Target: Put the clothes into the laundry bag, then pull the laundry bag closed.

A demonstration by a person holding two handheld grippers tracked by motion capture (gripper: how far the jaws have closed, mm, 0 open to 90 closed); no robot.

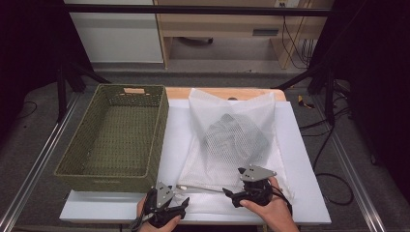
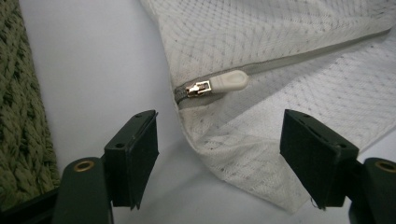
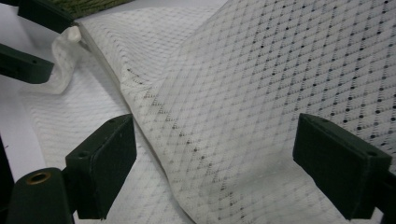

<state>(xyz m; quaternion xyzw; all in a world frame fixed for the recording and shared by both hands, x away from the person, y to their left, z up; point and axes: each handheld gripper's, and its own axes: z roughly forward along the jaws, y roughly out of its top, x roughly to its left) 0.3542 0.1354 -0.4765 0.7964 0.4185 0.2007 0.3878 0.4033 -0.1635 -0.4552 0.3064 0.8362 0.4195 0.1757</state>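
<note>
Here the white bench (image 1: pixel 300 193) carries a green woven basket (image 1: pixel 116 140) on the left and, to its right, a white mesh laundry bag (image 1: pixel 232 140) with dark clothing inside. Its zipper pull (image 2: pixel 223 83) lies at the near-left corner. Both grippers, left (image 1: pixel 180 205) and right (image 1: pixel 231 197), hover there, fingers released.

Zipper pull (image 2: pixel 227 81) beyond spread fingers (image 2: pixel 133 158)

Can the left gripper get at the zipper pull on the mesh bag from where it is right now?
Probably yes. The left gripper is open, and the zipper pull lies exposed on the corner of the mesh bag just ahead of the jaws, with nothing between them.
</note>
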